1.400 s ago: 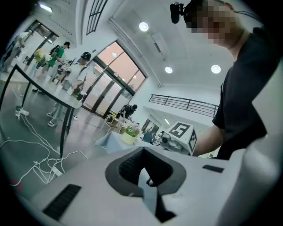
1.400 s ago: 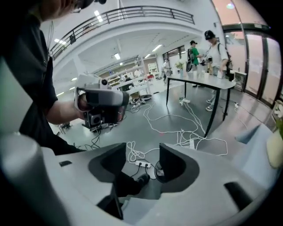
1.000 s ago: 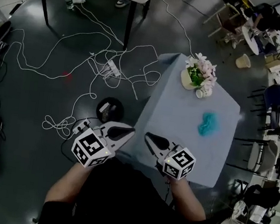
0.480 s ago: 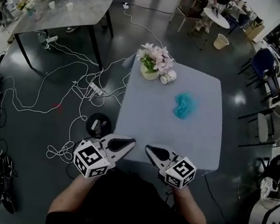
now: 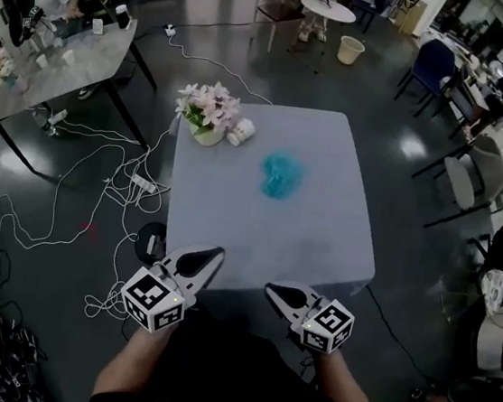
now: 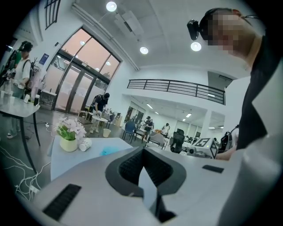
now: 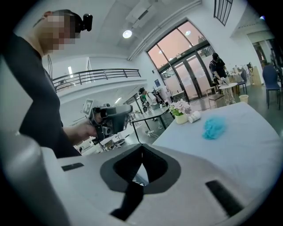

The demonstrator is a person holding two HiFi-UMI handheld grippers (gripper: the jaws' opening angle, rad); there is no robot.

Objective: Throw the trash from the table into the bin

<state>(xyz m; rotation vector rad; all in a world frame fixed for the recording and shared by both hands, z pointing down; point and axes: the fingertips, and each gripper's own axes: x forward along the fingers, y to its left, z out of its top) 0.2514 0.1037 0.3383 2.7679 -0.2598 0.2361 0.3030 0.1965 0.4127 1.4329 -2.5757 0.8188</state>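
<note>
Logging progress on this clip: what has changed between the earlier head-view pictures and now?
The person has swung round to face the table, which moved from the view's upper right to its centre. Nothing was gripped or released. The left gripper and right gripper are shut and empty near its front edge; the blue trash, flowers and cup kept their places on it.

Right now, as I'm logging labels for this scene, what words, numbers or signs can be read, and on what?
No text is readable.
Left gripper, right gripper: cubes show black-and-white square patterns, no letters.
Blue wall sign beside the glass doors: too small to read.
Cup on the table: no print visible.
</note>
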